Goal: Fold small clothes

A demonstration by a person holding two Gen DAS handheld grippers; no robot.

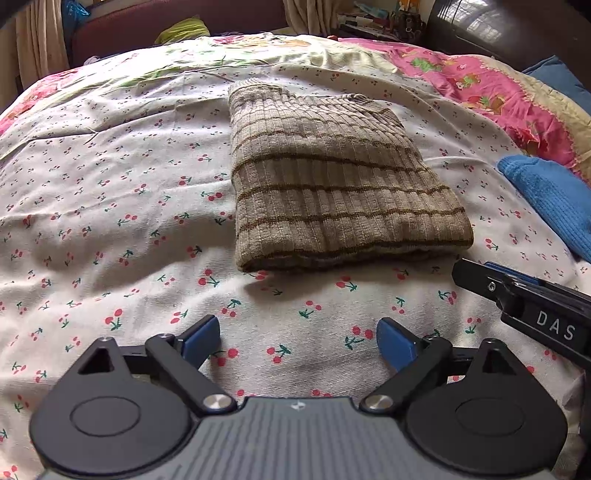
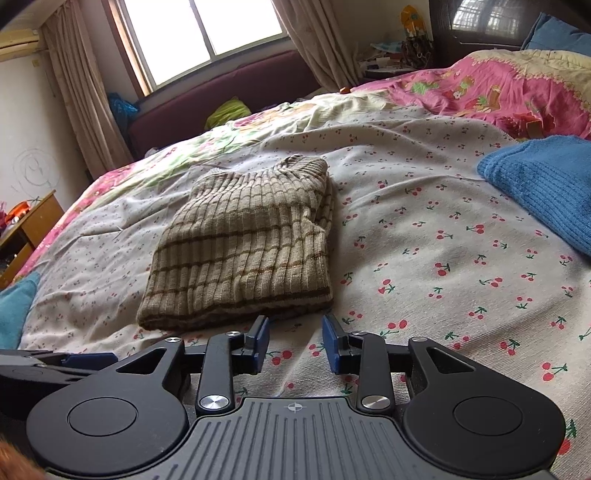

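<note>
The striped knit sweater [image 1: 332,181] lies folded on the cherry-print bedsheet [image 1: 110,221], just ahead of both claws. The left claw [image 1: 298,345] and right claw [image 2: 295,343] hover with fingers apart, holding nothing. A blue knit garment [image 2: 543,184] lies farther right.

A cherry-print sheet [image 1: 110,221] is lying wrinkled across the bed. A pink quilt [image 2: 498,92] is bunching along the bed's far right edge, and a floral cover [image 2: 258,122] is spreading toward the far left corner. Beyond the bed, a maroon bench [image 2: 221,96] is sitting under a bright window [image 2: 207,33], with a green cloth [image 2: 227,110] resting on it and curtains [image 2: 74,92] hanging at both sides. A wooden stand [image 2: 33,225] is showing off the bed's left edge.
</note>
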